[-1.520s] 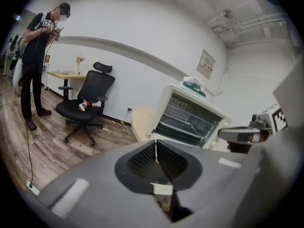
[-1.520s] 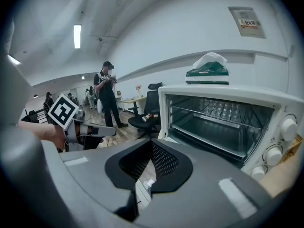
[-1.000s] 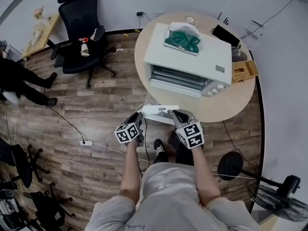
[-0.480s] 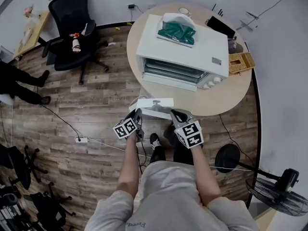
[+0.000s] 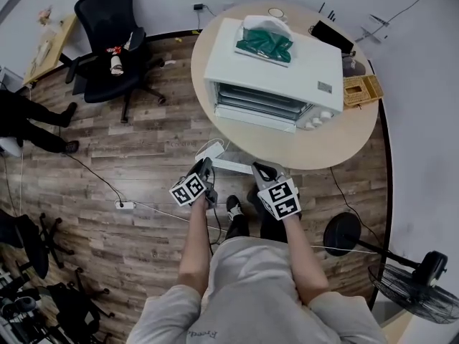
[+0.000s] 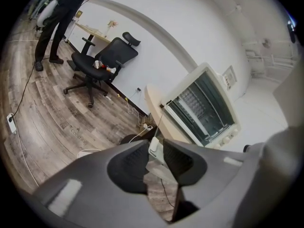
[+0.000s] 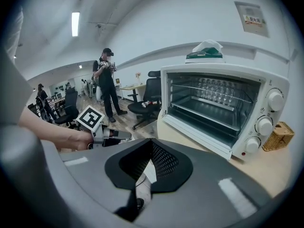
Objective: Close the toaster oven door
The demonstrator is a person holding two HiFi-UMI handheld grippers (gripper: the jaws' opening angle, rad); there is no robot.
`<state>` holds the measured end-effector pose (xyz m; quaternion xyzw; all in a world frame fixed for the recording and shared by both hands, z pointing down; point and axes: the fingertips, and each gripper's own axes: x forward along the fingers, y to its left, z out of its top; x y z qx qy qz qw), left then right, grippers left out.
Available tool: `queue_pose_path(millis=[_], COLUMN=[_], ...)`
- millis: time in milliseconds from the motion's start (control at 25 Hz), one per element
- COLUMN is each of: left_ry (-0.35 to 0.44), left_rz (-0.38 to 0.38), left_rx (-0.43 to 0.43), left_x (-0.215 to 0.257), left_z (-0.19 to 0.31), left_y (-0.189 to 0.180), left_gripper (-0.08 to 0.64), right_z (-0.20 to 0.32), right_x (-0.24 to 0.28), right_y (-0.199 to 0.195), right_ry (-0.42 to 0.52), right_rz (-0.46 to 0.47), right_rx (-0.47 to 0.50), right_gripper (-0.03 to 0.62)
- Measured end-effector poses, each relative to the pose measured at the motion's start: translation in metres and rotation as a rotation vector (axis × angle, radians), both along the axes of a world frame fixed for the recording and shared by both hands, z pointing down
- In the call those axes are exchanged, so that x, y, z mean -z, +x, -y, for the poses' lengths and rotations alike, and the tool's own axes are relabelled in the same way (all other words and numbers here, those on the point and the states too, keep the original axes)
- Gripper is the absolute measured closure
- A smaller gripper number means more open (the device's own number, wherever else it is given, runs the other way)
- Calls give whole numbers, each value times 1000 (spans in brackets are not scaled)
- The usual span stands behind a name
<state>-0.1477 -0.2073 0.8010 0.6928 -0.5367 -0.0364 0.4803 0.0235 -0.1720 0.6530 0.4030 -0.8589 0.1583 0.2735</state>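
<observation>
A white toaster oven (image 5: pixel 276 74) stands on a round table (image 5: pixel 337 145). Its front is open: the right gripper view shows the bare rack inside the oven (image 7: pixel 216 106), with the door (image 7: pixel 199 134) folded down along the bottom. My left gripper (image 5: pixel 206 168) and right gripper (image 5: pixel 262 169) hang side by side in front of the table edge, apart from the oven. In its own view the left gripper (image 6: pixel 154 148) shows a narrow gap between its pads with nothing gripped. The right gripper (image 7: pixel 152 144) has its pads together and empty.
A green and white bag (image 5: pixel 267 41) lies on the oven top, and a wicker basket (image 5: pixel 362 90) sits at its right. A flat white thing (image 5: pixel 229 165) with cables lies below the table edge. A black office chair (image 5: pixel 115 41) stands at the left, a fan (image 5: pixel 416 292) at the bottom right.
Both grippers have sunk a little in front of the table, and the left one has rolled. The head view has shifted. The oven has not moved.
</observation>
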Motion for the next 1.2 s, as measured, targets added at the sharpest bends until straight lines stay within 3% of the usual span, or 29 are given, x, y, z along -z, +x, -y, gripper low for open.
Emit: queue_pose_path(millis=[320, 560, 720, 880, 1040, 1200], left_ry=[44, 91, 84, 79, 77, 69], left_rz=[-52, -39, 10, 3, -7, 0], left_rx=[51, 48, 41, 36, 28, 18], left_x=[35, 66, 75, 82, 89, 94], left_z=[1, 6, 12, 13, 16, 17], left_y=[-3, -5, -6, -4, -2, 0], left_gripper=[420, 426, 425, 424, 422, 419], right_z=[-3, -13, -17, -25, -29, -31], right_x=[0, 0, -8, -22, -27, -33], right_y=[-9, -10, -8, -9, -12, -13], right_ry=[23, 27, 10, -1, 18, 64], right_rz=[-4, -39, -42, -76, -155, -294], right_rx=[11, 29, 32, 57, 97, 159], right_gripper=[591, 591, 591, 591, 591, 589])
